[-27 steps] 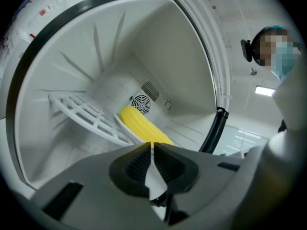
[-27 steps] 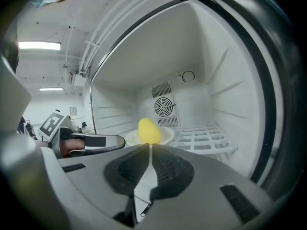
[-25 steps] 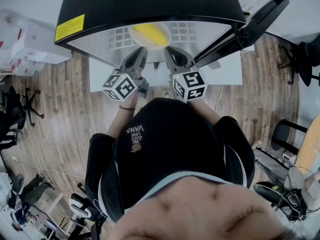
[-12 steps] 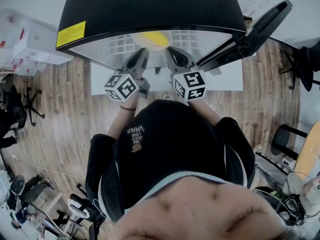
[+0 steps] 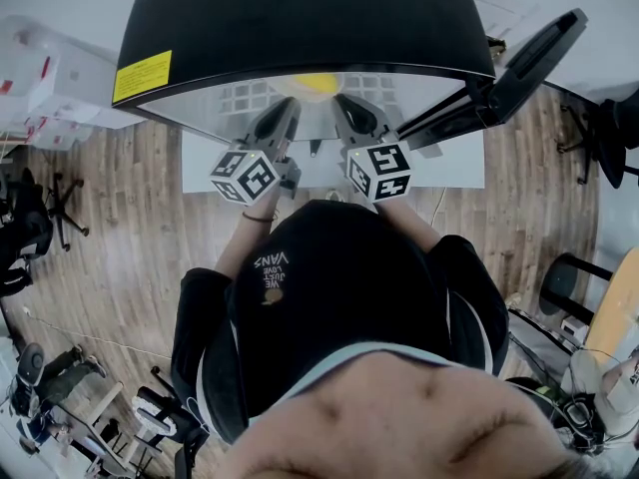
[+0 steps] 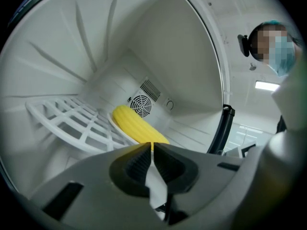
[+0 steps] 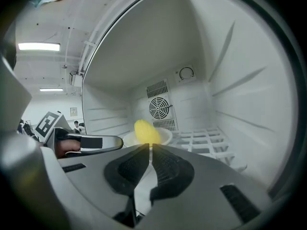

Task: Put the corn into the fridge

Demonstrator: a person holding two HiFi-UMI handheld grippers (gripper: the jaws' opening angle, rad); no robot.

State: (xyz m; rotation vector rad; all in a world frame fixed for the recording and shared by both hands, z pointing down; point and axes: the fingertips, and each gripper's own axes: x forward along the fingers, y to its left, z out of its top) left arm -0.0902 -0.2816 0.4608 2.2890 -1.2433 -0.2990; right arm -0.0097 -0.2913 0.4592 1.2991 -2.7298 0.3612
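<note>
Both the left hand-held gripper (image 6: 152, 146) and right hand-held gripper (image 7: 149, 149) are closed, empty; corn (image 6: 136, 126) lies inside the fridge (image 6: 187, 56); seemingly only closing its door (image 5: 539, 43) is left.

A pale brown plank floor (image 5: 130, 218) spreads around a white tabletop (image 5: 444, 163). Dark office chairs (image 5: 25, 233) stand at the left edge, and another dark chair (image 5: 611, 118) at the right. Whitish storage boxes (image 5: 50, 88) are stacked at the upper left. The right gripper view shows long strip lights (image 7: 38, 46) glowing on a white ceiling (image 7: 53, 28). The left gripper view shows one more ceiling light (image 6: 267, 86).
</note>
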